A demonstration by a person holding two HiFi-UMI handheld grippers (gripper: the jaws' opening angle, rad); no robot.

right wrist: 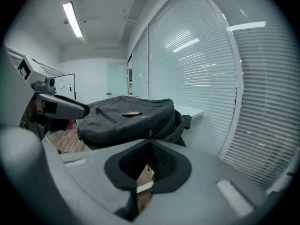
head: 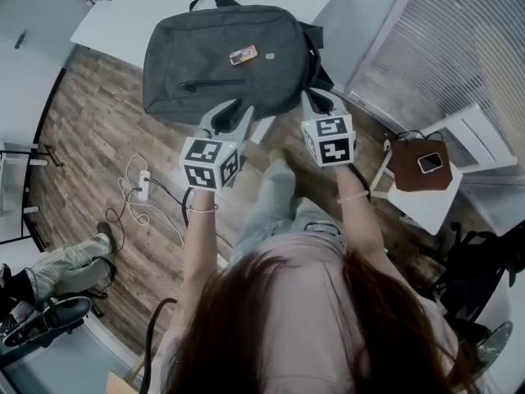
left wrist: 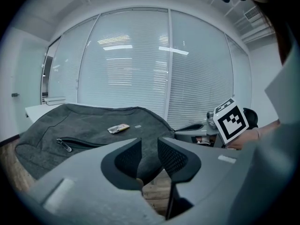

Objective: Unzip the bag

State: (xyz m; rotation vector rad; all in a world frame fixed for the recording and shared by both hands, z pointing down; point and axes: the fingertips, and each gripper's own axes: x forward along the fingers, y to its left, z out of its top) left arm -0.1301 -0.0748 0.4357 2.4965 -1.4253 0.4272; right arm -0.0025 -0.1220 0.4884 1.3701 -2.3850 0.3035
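Observation:
A grey backpack (head: 221, 56) lies flat on a white table (head: 123, 23), its near edge hanging over the table's rim. Its front pocket zipper (head: 212, 83) is closed. A small orange tag (head: 243, 54) lies on top. My left gripper (head: 228, 115) is at the bag's near edge, and its jaws stand open in the left gripper view (left wrist: 150, 149), with only bag fabric (left wrist: 93, 125) showing beyond the gap. My right gripper (head: 316, 97) is at the bag's right corner. In the right gripper view (right wrist: 150, 146) it is shut on a thin zipper pull (right wrist: 150, 134) in front of the bag (right wrist: 126, 118).
A brown pouch (head: 420, 164) with a phone on it rests on a white stool to the right. A power strip (head: 143, 185) with cables lies on the wooden floor to the left. Another person's legs (head: 74, 265) are at the lower left. Window blinds (head: 459, 39) run along the right.

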